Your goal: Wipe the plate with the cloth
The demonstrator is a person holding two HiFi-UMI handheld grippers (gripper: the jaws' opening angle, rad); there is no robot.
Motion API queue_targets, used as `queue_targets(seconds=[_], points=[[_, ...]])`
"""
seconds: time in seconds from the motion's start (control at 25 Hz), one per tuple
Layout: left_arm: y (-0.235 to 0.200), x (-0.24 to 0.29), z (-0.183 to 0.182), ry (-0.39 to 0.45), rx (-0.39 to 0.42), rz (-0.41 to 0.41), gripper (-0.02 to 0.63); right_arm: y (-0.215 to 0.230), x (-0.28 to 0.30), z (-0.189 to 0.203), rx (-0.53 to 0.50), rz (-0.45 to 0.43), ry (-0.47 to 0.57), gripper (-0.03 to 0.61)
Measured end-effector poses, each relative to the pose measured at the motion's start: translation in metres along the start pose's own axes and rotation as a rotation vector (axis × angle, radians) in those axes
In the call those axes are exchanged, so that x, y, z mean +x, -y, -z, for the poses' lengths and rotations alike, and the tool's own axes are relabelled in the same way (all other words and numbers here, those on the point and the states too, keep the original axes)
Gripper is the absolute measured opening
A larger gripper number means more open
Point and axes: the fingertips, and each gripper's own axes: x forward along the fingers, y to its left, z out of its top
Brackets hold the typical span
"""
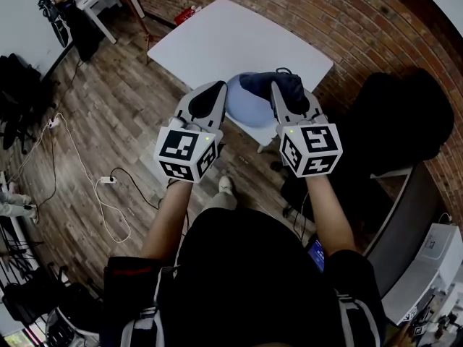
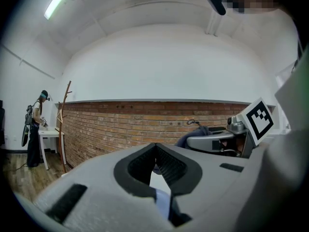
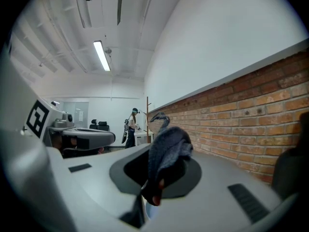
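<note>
A pale blue plate (image 1: 246, 108) hangs in the air over the near edge of the white table (image 1: 217, 42). My left gripper (image 1: 217, 92) is shut on the plate's left rim; in the left gripper view a sliver of the plate (image 2: 163, 204) shows between the jaws of that gripper (image 2: 157, 151). A dark blue cloth (image 1: 264, 84) lies bunched on the plate's upper right part, with my right gripper (image 1: 283, 92) shut on it. In the right gripper view the cloth (image 3: 166, 151) fills the gap of that gripper (image 3: 157, 170), and a bit of plate (image 3: 149, 210) shows below.
A brick wall (image 1: 340, 20) runs behind the table. A dark chair (image 1: 405, 121) stands at the right. Cables (image 1: 108, 194) trail over the wooden floor at the left. A person (image 2: 35, 129) stands far off by a small white table (image 2: 50, 134).
</note>
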Motion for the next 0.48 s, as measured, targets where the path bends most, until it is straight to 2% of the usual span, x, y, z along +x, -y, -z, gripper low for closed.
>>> queue_targets(seconds=[0.48], points=[[-0.069,0.050,0.006,-0.028,-0.045,0.056,0.020,0.008,0.079,-0.006,0.009,0.054,-0.025,0.041]])
